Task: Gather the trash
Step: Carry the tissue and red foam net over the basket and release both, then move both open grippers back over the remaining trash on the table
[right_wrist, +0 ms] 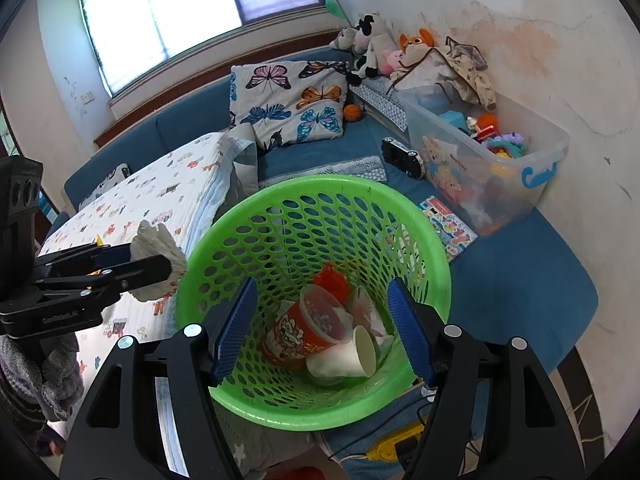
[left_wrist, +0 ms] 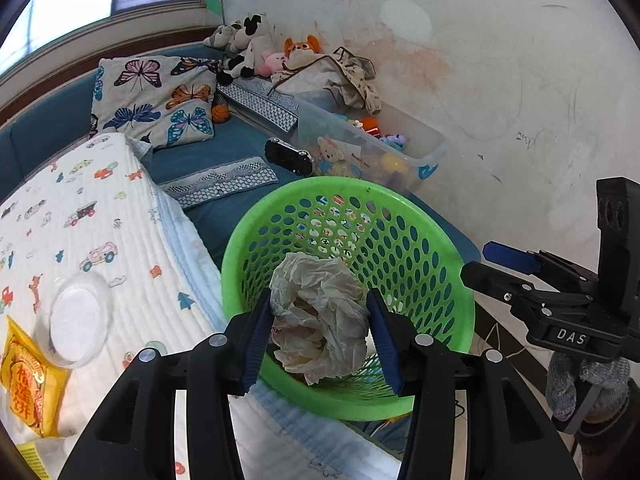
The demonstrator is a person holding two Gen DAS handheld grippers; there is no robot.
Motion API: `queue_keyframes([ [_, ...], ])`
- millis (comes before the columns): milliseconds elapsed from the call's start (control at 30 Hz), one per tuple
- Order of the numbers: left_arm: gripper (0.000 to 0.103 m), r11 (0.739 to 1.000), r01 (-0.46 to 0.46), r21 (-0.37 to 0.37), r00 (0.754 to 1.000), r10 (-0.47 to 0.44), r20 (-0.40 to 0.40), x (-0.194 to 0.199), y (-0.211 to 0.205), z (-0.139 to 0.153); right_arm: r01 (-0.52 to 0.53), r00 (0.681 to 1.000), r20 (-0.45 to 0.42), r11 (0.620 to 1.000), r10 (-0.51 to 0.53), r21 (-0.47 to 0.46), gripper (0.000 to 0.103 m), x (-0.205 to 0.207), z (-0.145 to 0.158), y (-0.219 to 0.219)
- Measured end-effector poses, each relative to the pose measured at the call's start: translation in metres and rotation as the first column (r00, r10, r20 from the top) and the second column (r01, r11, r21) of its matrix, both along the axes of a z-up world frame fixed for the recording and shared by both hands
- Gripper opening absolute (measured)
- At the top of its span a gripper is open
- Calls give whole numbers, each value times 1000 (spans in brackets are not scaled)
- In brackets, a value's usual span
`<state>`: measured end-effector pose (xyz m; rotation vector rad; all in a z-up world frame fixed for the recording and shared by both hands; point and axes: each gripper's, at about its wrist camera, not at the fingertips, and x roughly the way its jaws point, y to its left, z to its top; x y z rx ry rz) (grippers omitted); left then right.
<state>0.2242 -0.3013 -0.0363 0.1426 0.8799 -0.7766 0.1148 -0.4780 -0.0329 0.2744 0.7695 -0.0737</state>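
Observation:
A green mesh basket (left_wrist: pixel 348 184) (right_wrist: pixel 320 184) stands at the edge of a blue sofa. In it lie a red printed cup (right_wrist: pixel 296 332), a white paper cup (right_wrist: pixel 352 356) and a clear lid (right_wrist: pixel 320 312). My left gripper (left_wrist: pixel 318 300) (right_wrist: pixel 148 258) is shut on a crumpled ball of pale paper (left_wrist: pixel 320 312) (right_wrist: pixel 158 240). The right wrist view shows that paper just left of the basket's rim, above the quilt. My right gripper (right_wrist: pixel 322 286) (left_wrist: pixel 476 260) hangs open over the basket's mouth with nothing between its pads.
A white quilt (left_wrist: pixel 120 240) with car prints lies left of the basket, with a yellow snack packet (left_wrist: pixel 28 384) and a clear round lid (left_wrist: pixel 78 320) on it. A clear toy bin (right_wrist: pixel 500 160), a black toy car (left_wrist: pixel 288 154), a butterfly pillow (right_wrist: pixel 288 100) and soft toys sit behind, against the wall.

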Motion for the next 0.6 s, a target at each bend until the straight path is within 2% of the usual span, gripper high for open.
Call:
queue_keyframes([
  [267, 59, 1000, 4, -13, 1000, -4, 3, 1, -2, 1, -6, 1000, -4, 1000, 6, 8, 68, 1, -3, 2],
  [600, 59, 999, -16, -36, 1000, 16, 15, -8, 16, 8, -23, 1000, 7, 1000, 22, 14, 68, -1, 2, 10],
])
